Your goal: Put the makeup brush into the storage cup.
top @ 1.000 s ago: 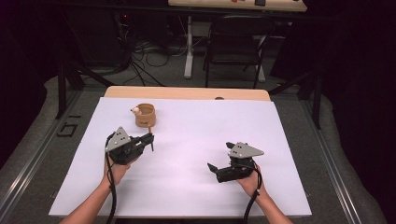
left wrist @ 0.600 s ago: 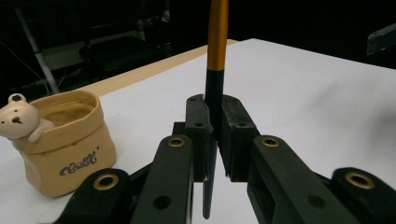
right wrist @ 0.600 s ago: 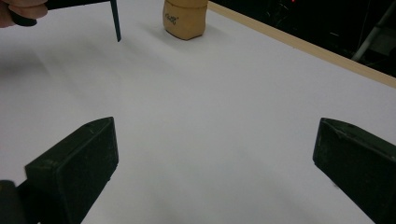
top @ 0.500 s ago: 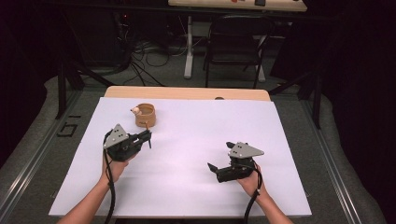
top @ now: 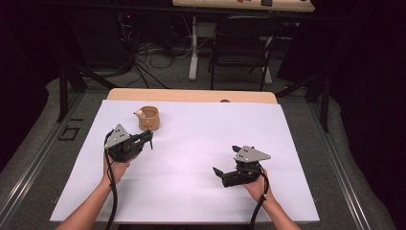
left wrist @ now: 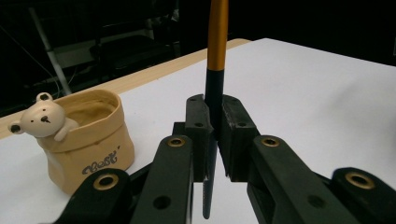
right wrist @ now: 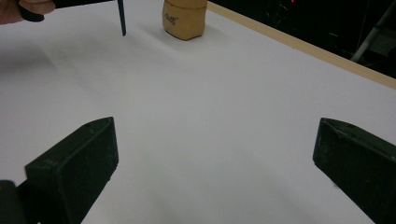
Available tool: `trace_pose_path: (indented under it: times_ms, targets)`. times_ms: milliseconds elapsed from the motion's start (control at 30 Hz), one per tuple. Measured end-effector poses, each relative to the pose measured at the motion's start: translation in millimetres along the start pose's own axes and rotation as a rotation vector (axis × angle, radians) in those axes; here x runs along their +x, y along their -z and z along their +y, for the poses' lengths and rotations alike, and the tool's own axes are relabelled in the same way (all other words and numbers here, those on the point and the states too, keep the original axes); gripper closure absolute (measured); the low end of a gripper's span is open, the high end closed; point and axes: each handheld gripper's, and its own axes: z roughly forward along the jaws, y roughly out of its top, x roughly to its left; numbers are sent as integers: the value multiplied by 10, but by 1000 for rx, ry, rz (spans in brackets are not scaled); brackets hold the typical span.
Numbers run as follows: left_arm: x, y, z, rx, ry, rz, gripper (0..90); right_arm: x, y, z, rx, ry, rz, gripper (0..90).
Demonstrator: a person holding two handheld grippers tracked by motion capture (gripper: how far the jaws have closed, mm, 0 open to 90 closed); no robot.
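The left gripper (left wrist: 212,135) is clamped on a pen (left wrist: 215,56), its pads pinching the dark lower barrel just below the gold upper section, so that the pen stands upright between the jaws with its dark tip hanging below them above the white sheet (top: 201,167). In the high view the left gripper (top: 143,139) hovers just beside a small tan pot (top: 149,118), on the person's near side of it, close but apart from its wall. The right gripper (right wrist: 210,163) rests well apart to the right, jaws spread wide with nothing but bare sheet between them; the high view places the right gripper (top: 221,173) low over the sheet. The pen appears light, stiff and smooth-sided, so it would likely pivot or slide in a loose pinch; a hold on the dark barrel near the middle, as here, should keep it steady, and the slim tip looks like the part to spare from knocks. The pot (left wrist: 88,140), shaped like a folded paper bag with a small bear figure (left wrist: 42,119) leaning over its rim, looks ceramic, hence hard and breakable, and light enough to tip if nudged. Its mouth is open, and the part of its interior that can be seen holds nothing.
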Motion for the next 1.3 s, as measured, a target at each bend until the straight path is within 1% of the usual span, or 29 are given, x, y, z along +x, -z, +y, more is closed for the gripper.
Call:
trace_pose_path:
  times_ms: [367,467,500,767,900,1133,1300]
  targets:
    - [53,-21,23,2,-4,5,826,-2,-3,-1,-2,-4,2,0]
    - [71,-25,27,-2,-1,9,826,-3,-5,-2,-3,-5,3,0]
    - [73,-26,28,-2,-1,16,826,-3,-5,-1,-3,-4,2,0]
    - [114,-41,50,8,1,18,826,-5,-2,-1,-3,-5,1,0]
    - [142,-48,65,1,7,20,826,-6,-5,-2,-2,-6,2,0]
    - [204,-73,83,18,7,24,826,-9,0,1,-3,-5,0,0]
    - [242,-92,103,21,11,26,826,-9,5,4,-5,-3,1,0]
